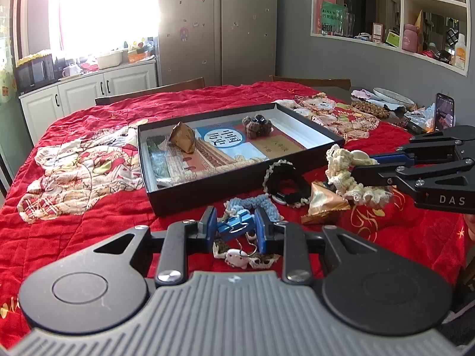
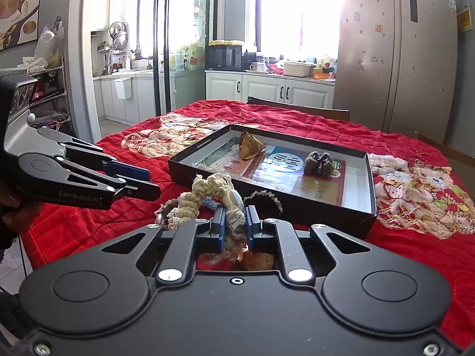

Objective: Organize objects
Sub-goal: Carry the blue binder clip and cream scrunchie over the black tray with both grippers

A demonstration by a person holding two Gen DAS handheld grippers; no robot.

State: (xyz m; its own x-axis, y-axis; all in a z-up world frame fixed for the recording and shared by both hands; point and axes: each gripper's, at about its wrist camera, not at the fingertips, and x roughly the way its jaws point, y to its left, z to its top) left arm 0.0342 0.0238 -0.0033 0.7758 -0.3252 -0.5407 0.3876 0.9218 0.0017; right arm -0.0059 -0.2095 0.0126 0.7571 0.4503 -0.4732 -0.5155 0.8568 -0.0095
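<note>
The left gripper (image 1: 236,231) sits low over the red quilted table cover (image 1: 89,213). Its blue pads (image 1: 260,231) are clamped on a small blue metal binder clip (image 1: 234,227), held between them above the cloth. Just behind the clip lies a light-blue crocheted band (image 1: 252,203); below the clip, near the gripper body, lies a small white animal-shaped charm (image 1: 236,259) with brownish crochet trim around it.

The right gripper (image 2: 234,225) has its fingers closed on a cream crocheted band (image 2: 207,191), pinching a narrow section of the yarn; the bulk of the band rises ahead of the fingertips. In the left wrist view the same band (image 1: 344,166) hangs from the right gripper's tips (image 1: 365,167) above the cloth.

On the cloth between the two grippers lie a black crocheted band with cream edging (image 1: 286,182) and a gold foil pyramid-shaped packet (image 1: 323,203), close together; whether they touch cannot be told.

A shallow black rectangular box with white inner walls (image 1: 184,198) sits mid-table. Inside it lie a printed book cover with blue circle and Chinese characters (image 1: 228,145), a brown faceted paper packet (image 1: 182,141) toward the left end, and a dark brown knitted bundle (image 1: 256,126) toward the far side.

A smartphone (image 1: 444,115) stands upright at the table's far right.
</note>
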